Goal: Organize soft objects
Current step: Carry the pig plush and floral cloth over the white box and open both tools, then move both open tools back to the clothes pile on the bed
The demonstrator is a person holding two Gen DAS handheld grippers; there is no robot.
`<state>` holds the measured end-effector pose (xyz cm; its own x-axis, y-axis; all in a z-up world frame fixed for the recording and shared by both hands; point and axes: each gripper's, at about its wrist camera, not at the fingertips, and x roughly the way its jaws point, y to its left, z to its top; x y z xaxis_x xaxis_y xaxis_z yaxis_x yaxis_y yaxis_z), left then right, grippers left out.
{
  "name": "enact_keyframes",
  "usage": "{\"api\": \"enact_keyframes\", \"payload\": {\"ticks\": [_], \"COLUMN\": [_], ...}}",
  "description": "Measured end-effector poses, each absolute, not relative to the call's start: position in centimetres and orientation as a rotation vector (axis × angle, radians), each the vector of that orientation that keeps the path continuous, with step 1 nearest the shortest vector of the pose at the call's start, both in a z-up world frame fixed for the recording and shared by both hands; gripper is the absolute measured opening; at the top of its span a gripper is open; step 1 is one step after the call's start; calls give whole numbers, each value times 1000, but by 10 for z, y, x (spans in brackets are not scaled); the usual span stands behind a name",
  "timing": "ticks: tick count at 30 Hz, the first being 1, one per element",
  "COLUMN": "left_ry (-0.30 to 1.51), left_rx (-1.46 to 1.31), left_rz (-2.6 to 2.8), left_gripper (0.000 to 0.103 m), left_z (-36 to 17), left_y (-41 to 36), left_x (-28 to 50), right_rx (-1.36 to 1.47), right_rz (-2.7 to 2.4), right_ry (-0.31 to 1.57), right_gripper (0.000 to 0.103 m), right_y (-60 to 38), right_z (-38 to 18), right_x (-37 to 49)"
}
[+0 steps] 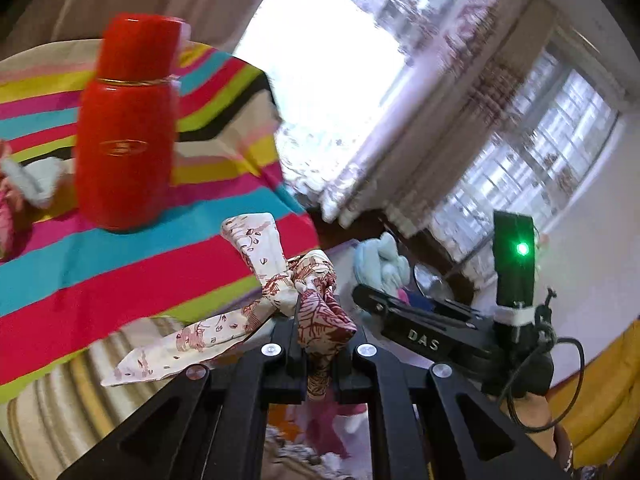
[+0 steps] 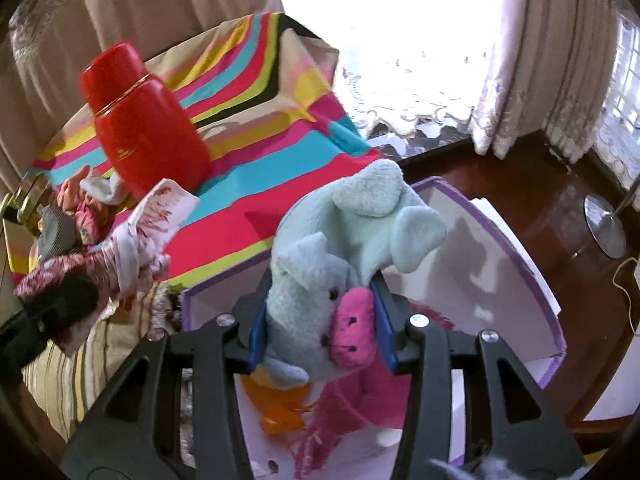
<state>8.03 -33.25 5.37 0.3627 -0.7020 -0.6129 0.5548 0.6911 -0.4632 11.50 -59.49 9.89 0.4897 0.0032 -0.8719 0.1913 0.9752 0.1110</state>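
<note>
Plush toy (image 2: 340, 248) gripped above white box's rim (image 2: 552, 288)

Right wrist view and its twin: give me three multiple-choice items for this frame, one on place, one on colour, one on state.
1. Where does the flask stand?
A. on the striped cloth
B. in the box
C. on the floor

2. What colour is the plush toy's snout?
A. yellow
B. pink
C. black

3. How is the left tool?
A. wide open, nothing in it
B. shut on the flask
C. shut on the patterned cloth

Answers: 1 A, its base rests on the stripes; 2 B, a pink patch sits between the right tool's fingers; 3 C, the cloth bunches out of the closed fingers.
</note>
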Motion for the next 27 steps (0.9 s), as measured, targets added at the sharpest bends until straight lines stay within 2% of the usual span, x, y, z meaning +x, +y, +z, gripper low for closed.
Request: {"api": "enact_keyframes", "payload": {"ticks": [2, 3, 5, 6, 7, 10, 17, 22, 27], "left_ry": [905, 922, 958, 965, 963, 955, 937, 851, 800], "left_rx": [-167, -157, -132, -124, -123, -136, -154, -157, -107], "left_rz": [-837, -847, -849, -843, -840, -836, -789, -660, -608], "left_gripper": [10, 14, 34, 51, 61, 62, 63, 63, 65], "left_z": [50, 47, 40, 39, 38, 40, 43, 50, 58], "left_y": [-345, -350, -360, -362, -362, -359, -341, -313, -285], "left_x": [79, 80, 81, 82, 81, 82, 84, 88, 88], "right_rx": [217, 225, 235, 237, 236, 238, 214, 158, 106], "right_rz": [-130, -136, -148, -155, -165, -200, -186, -165, -128], "right_ry": [1056, 1056, 1059, 1062, 1065, 1076, 1056, 1016, 965], "right_gripper": [50, 52, 55, 59, 63, 71, 71, 72, 78], "right_y": [-603, -607, -613, -616, -617, -623, -615, -599, -579], "right_z": [97, 97, 95, 94, 94, 90, 97, 109, 122], "right_x": [113, 111, 109, 108, 108, 108, 107, 106, 106]}}
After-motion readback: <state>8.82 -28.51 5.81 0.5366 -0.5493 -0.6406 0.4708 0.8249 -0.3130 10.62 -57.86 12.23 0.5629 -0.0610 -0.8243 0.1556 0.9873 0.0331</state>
